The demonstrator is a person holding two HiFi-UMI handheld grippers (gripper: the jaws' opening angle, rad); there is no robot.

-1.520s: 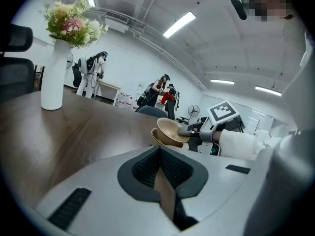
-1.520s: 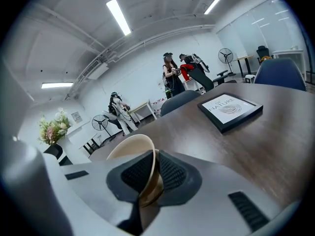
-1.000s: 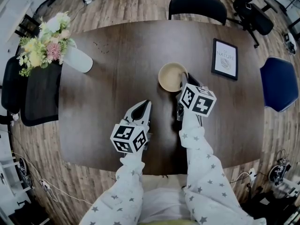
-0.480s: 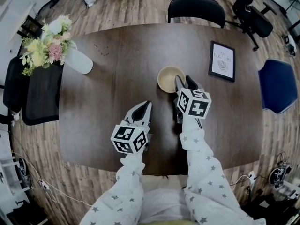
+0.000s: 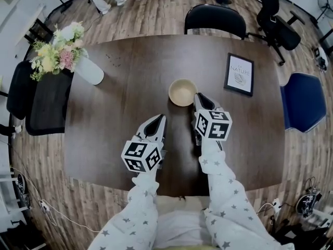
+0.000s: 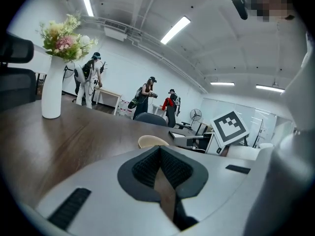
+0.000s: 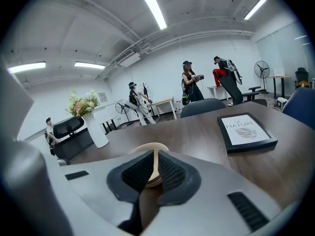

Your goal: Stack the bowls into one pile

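1. My right gripper [image 5: 199, 98] has just been closing its jaws. They are now clenched to a thin slit, and I can see nothing pinched between them, so I read this as a let-go rather than a grip.
2. The bowl [image 5: 182, 92] sits upright on the bench [image 5: 119, 113], just ahead of those jaws and slightly to their left. The tips are right beside its rim, but I cannot tell whether they touch it.
3. From above it looks like one bowl, and I cannot tell how many are nested inside. No other bowl stands loose on the bench, so I judge the pile is made.
4. My left gripper [image 5: 158, 117] has its jaws clenched on nothing, with the bowl ahead of them and to their right. I think it is parked there so it does not crowd the pile.
5. The vase [image 5: 89, 70] is far off to the left of the jaws and the framed picture [image 5: 239, 75] is off to the right, both out of the way.
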